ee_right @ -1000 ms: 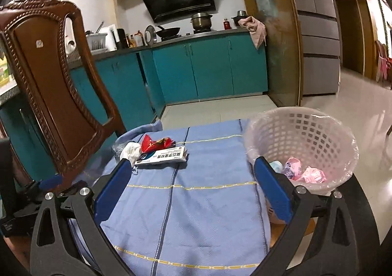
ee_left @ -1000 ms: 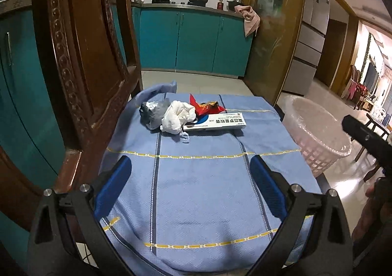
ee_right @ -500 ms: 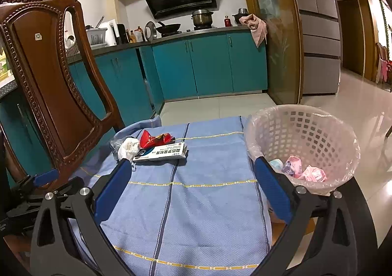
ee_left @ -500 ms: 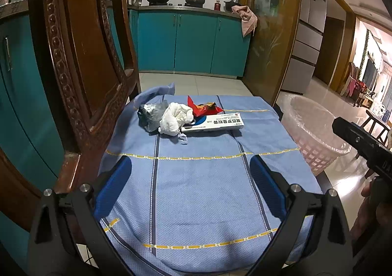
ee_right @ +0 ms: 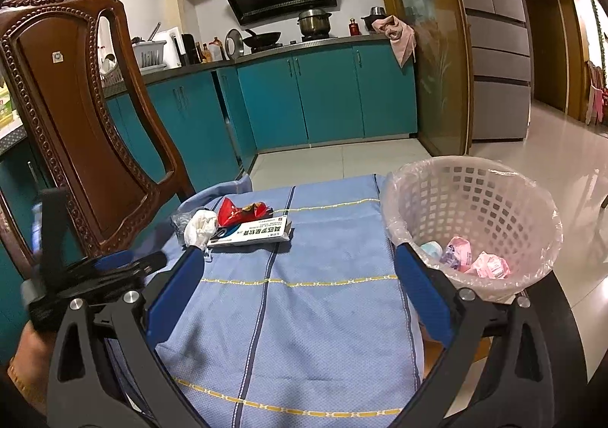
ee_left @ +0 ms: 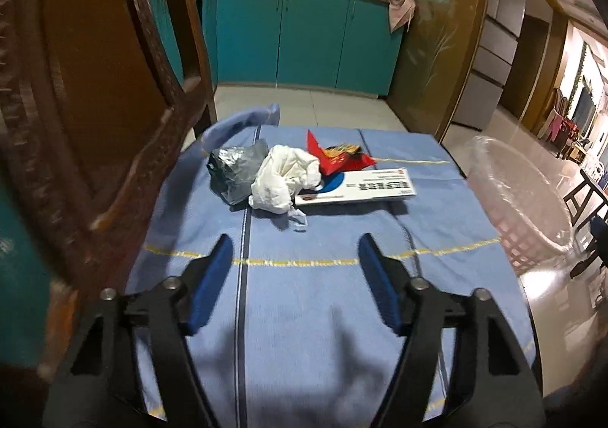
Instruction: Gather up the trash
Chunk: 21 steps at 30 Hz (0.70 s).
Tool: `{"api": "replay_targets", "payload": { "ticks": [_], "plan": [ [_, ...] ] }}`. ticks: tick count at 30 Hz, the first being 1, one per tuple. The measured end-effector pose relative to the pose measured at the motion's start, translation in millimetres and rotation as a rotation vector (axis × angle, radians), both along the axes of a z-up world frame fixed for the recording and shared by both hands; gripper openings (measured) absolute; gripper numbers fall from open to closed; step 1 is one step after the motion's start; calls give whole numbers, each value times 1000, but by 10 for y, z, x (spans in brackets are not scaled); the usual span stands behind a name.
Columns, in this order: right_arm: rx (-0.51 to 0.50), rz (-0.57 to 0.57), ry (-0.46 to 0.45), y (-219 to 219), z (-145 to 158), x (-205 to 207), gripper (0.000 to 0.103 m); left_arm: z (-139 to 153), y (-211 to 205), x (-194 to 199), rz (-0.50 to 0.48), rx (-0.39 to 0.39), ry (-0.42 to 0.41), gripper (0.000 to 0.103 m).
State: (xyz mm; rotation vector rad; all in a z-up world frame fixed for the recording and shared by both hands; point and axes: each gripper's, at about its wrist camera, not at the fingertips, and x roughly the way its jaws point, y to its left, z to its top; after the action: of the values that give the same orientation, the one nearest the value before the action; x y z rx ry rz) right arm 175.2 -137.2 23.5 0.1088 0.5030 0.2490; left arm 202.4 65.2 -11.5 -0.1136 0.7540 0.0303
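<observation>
Trash pile (ee_left: 296, 177) on cloth; left tool (ee_left: 296, 257) closing, empty; right tool (ee_right: 296, 261) agape.

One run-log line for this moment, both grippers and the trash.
left gripper: closing, empty, short of trash pile | right gripper: open, empty | basket: lined, some trash inside | pile on blue cloth

Two wrist views, sharing blue cloth (ee_left: 304, 314)

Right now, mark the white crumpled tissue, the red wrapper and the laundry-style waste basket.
white crumpled tissue (ee_left: 283, 179), left wrist view, on the middle of the wad.
red wrapper (ee_left: 334, 161), left wrist view, on its red lower panel.
waste basket (ee_right: 490, 200), right wrist view, on the inside of its perforated far wall.
</observation>
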Motion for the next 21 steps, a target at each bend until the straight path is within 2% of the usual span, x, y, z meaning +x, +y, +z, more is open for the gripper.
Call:
{"api": "replay_targets", "payload": {
  "ticks": [8,10,12,15,18,21],
  "plan": [
    [-1,10,26,35,-69,74,98,-250,92,602,34,-19,69,46],
    [-5,13,33,52,-88,95,98,-319,109,741,36,-20,93,38],
    [-10,15,35,64,-99,109,98,-384,144,830,38,-41,113,19],
    [-16,18,40,83,-114,124,98,-418,171,827,24,-59,115,7],
    [-17,21,43,102,-117,149,98,-266,130,669,3,-47,74,6],
    [-25,31,43,160,-106,216,98,124,96,296,11,-56,-18,6]
  ]
}}
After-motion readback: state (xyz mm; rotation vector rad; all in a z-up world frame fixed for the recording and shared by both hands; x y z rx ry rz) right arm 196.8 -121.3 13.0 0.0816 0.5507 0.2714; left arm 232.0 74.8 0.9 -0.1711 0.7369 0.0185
